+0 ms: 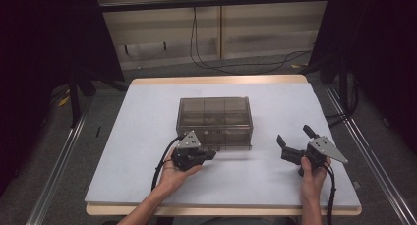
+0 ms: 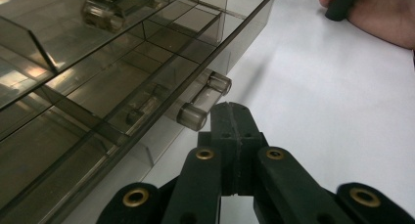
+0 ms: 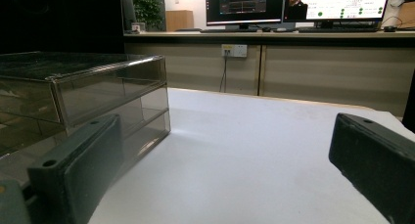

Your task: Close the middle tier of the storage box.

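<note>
So the left gripper (image 2: 230, 117) has its jaws pressed flat together with nothing pinched between them, and the tips sit right beside the lower drawer handle (image 2: 204, 100), a clear little bar with two round ends. Whether it actually touches the handle I can't tell. In the high view that same gripper (image 1: 209, 155) is parked at the front face of the drawer box (image 1: 215, 122), near its left half.

The box is smoky see-through plastic, low and rectangular, with dividers splitting the inside into small compartments. I count two drawer levels, one above the other, and two handles: the near one by the jaws and a second handle (image 2: 102, 14) further up and to the left of the tips.

The right gripper (image 1: 293, 141) is well off to the right of the box, jaws spread wide and empty, aimed back across the table. From its own camera the box corner (image 3: 147, 94) sits behind its left jaw with bare tabletop ahead.

Count: one box, two grippers, two hands. The table (image 1: 147, 131) is white on top with a wooden rim, and there's lots of free surface in front of, beside and behind the box. The right hand (image 2: 379, 16) shows in the far corner of the left gripper view.
</note>
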Demonstrator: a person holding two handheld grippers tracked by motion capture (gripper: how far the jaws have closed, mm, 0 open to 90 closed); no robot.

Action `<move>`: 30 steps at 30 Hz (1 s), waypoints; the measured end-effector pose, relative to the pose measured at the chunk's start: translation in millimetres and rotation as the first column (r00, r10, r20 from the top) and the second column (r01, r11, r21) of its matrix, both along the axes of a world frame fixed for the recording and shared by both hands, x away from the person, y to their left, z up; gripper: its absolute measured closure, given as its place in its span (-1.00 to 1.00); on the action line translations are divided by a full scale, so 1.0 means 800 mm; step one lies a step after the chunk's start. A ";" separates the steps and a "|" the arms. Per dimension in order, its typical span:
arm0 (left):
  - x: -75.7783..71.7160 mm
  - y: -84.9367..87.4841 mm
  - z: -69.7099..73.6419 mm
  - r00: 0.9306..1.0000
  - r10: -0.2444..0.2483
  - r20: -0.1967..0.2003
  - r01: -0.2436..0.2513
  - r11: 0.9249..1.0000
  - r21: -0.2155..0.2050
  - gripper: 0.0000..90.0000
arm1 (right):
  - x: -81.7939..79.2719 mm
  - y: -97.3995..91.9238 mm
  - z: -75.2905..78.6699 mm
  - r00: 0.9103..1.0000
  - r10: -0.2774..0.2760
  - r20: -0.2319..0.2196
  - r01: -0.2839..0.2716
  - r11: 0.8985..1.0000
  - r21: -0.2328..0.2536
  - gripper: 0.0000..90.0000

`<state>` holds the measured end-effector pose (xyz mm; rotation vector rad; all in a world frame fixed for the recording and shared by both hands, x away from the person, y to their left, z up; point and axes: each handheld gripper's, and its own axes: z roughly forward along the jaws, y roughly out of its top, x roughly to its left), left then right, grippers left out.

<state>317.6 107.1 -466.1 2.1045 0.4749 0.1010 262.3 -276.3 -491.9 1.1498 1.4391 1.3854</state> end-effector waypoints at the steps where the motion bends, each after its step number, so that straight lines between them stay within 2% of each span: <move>1: 0.000 0.000 0.000 1.000 0.000 0.003 0.000 1.000 0.000 1.00 | 0.000 0.000 0.000 1.000 -0.001 -0.003 0.001 1.000 0.000 -1.00; 10: -0.002 0.007 -0.001 1.000 0.001 -0.002 -0.001 1.000 0.006 1.00 | 0.000 0.000 0.000 1.000 -0.002 0.004 0.002 1.000 -0.004 -1.00; 18: 0.001 0.019 -0.001 0.999 0.034 -0.005 -0.034 0.999 0.028 1.00 | -0.001 0.000 0.000 1.000 0.001 0.001 -0.001 1.000 -0.003 -1.00; 22: 0.002 0.017 -0.002 0.999 0.037 -0.011 -0.037 0.999 0.012 1.00 | -0.001 0.000 0.000 1.000 0.001 0.000 -0.001 1.000 -0.003 -1.00; 30: 0.006 0.014 -0.003 0.999 0.040 0.002 -0.040 0.999 0.025 1.00 | 0.000 0.000 0.000 1.000 -0.001 0.003 0.001 1.000 -0.002 -1.00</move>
